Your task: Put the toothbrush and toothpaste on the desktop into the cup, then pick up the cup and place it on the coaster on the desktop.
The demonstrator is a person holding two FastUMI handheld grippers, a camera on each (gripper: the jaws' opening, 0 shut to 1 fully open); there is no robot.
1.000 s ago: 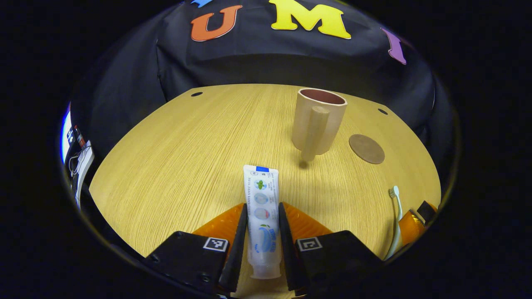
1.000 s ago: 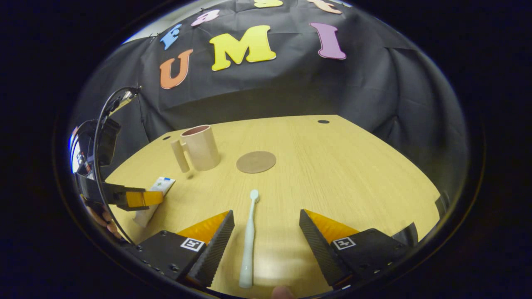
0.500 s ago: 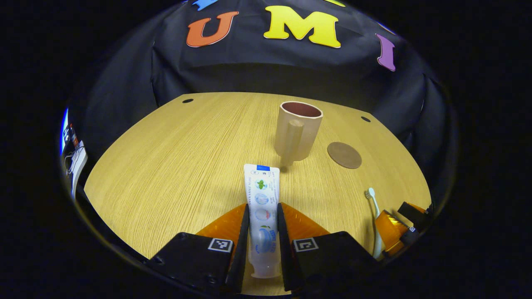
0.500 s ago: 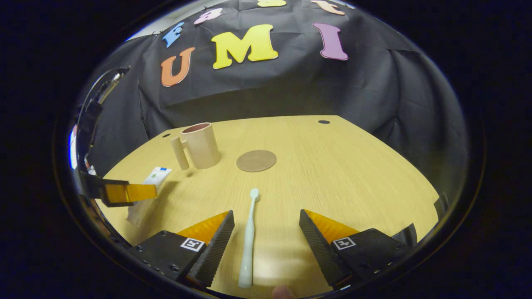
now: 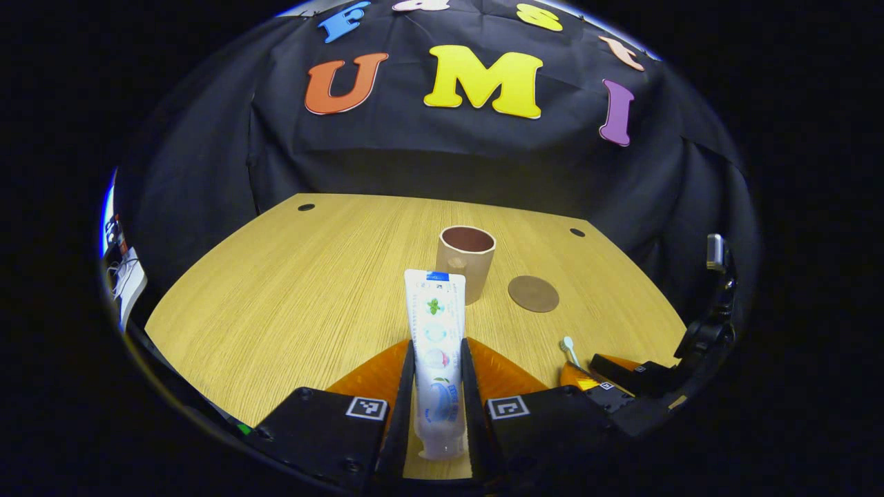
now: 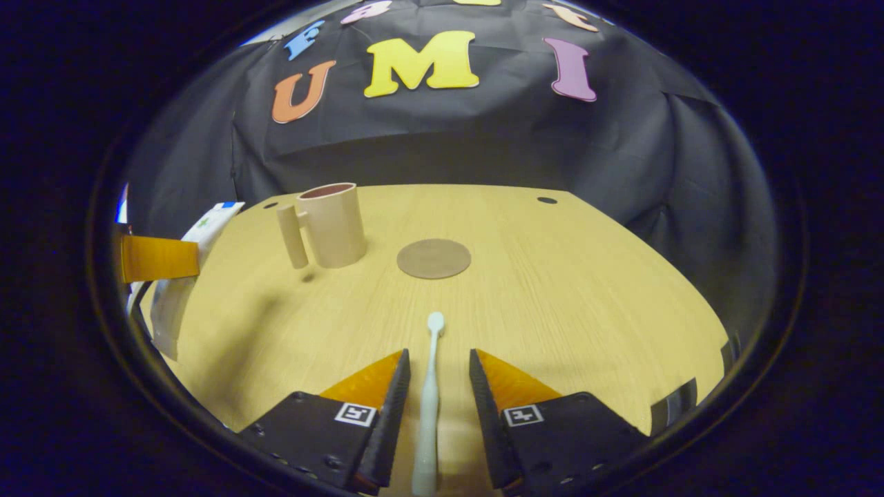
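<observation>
While the left gripper (image 5: 436, 386) clamps the toothpaste (image 5: 435, 345), now lifted, the cup (image 5: 466, 261) sits smaller at centre; below, the right gripper (image 6: 436, 386) has narrowed around the toothbrush (image 6: 429, 393), contact unclear, coaster (image 6: 434, 258) mid-frame

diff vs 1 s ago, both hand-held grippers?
The left hand-held gripper, shut on the white toothpaste tube, has lifted it off the wooden desktop. The right hand-held gripper has narrowed its jaws around the white toothbrush, not visibly clamping it. The beige cup and round brown coaster stayed put.
</observation>
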